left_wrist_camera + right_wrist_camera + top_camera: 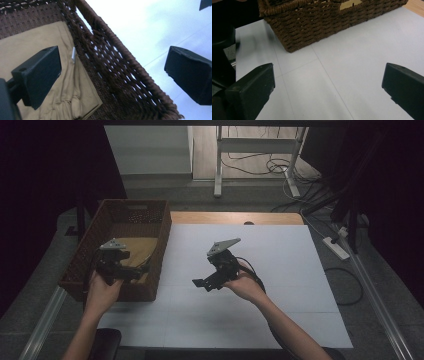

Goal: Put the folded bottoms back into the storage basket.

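Left tongs [131, 273]: held over the near right corner of the basket, jaws wide apart with nothing between them; in the left gripper view one jaw hangs over the cloth, the other beyond the rim over the white sheet.
Right tongs [200, 284]: held above the white sheet, well apart from the basket and pointed toward it, jaws spread wide and empty.
Basket [161, 251]: dark brown wicker, sitting at the left edge of the counter [235, 217].
Cloth [30, 47]: tan, folded, lying flat on the basket floor, touched by neither jaw.
Small pale tag [73, 54]: on the cloth near the basket wall, perhaps a label; too small to tell.
White sheet [280, 270]: covers most of the counter.
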Demonstrator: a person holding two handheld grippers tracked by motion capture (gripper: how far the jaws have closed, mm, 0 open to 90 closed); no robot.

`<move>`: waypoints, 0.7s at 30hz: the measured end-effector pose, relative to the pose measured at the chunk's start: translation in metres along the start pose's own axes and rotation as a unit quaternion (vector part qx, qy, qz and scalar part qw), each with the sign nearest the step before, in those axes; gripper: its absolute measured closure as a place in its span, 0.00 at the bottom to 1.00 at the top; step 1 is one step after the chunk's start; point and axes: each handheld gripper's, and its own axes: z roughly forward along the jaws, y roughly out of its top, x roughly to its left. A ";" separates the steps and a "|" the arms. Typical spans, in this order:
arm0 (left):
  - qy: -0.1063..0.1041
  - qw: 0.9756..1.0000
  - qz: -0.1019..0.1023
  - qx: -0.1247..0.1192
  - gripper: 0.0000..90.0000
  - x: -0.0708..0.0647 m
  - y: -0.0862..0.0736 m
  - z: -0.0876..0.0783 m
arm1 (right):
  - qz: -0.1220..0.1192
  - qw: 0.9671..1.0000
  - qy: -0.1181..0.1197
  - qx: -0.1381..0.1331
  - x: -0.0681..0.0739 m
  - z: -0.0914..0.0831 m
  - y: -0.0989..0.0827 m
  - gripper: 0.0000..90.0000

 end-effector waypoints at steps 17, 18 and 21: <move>-0.002 1.000 -0.003 -0.018 0.01 -0.016 -0.027 -0.017 | 0.018 1.000 -0.007 0.009 -0.001 -0.017 -0.020 0.00; -0.002 1.000 -0.003 -0.020 0.01 -0.017 -0.028 -0.019 | 0.018 1.000 -0.009 0.010 -0.001 -0.018 -0.022 0.00; -0.001 1.000 -0.002 -0.024 0.01 -0.019 -0.032 -0.023 | 0.021 1.000 -0.014 0.011 -0.002 -0.023 -0.029 0.00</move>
